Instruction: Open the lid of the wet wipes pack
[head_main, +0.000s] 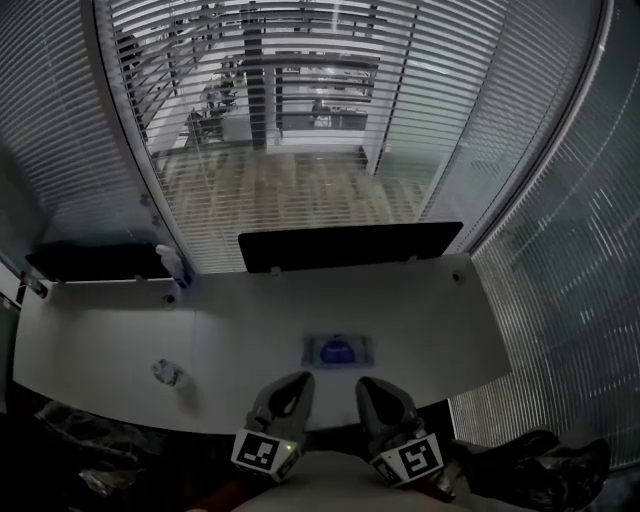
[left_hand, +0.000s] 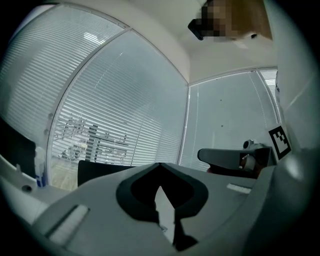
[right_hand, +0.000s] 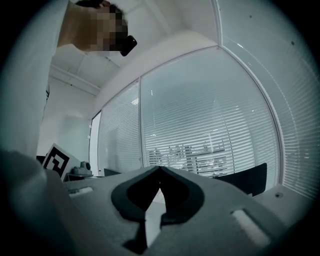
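1. A crumpled object (head_main: 168, 373) lies near the desk's (head_main: 100, 340) front edge, well left of the pack.
2. The left gripper (head_main: 297, 380) is at that edge, jaws together and empty.
3. The pack (head_main: 338, 350) lies flat just beyond both grippers, with bare desk around it.
4. The right gripper (head_main: 369, 384) is likewise closed on nothing.

On the table (head_main: 440, 320): one wet wipes pack (head_main: 338, 350), one crumpled clear object (head_main: 168, 373), one bottle (head_main: 172, 265). At the table's near edge: two grippers, the left gripper (head_main: 292, 384) and the right gripper (head_main: 371, 387).
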